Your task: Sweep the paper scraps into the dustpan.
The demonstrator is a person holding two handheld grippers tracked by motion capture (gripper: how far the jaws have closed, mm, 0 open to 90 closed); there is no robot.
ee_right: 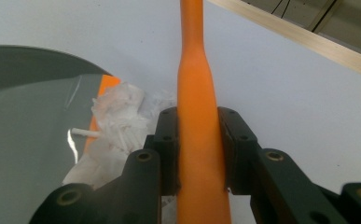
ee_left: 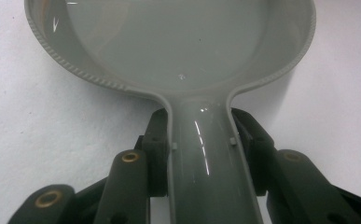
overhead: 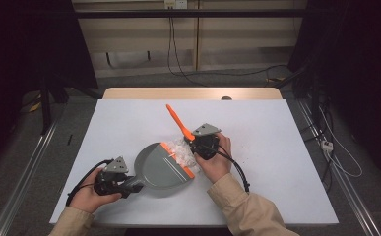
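Note:
A grey dustpan with an orange lip lies on the white table. My left gripper is shut on its handle, both pads pressing the sides. My right gripper is shut on the orange brush handle, which rises up and to the left. White bristles and scraps of white paper sit at the pan's lip, in the right gripper view as a crumpled white heap beside the orange edge.
A few small white scraps lie on the table right of my right hand. A wooden strip runs along the table's far edge. Cables hang and trail over the floor beyond.

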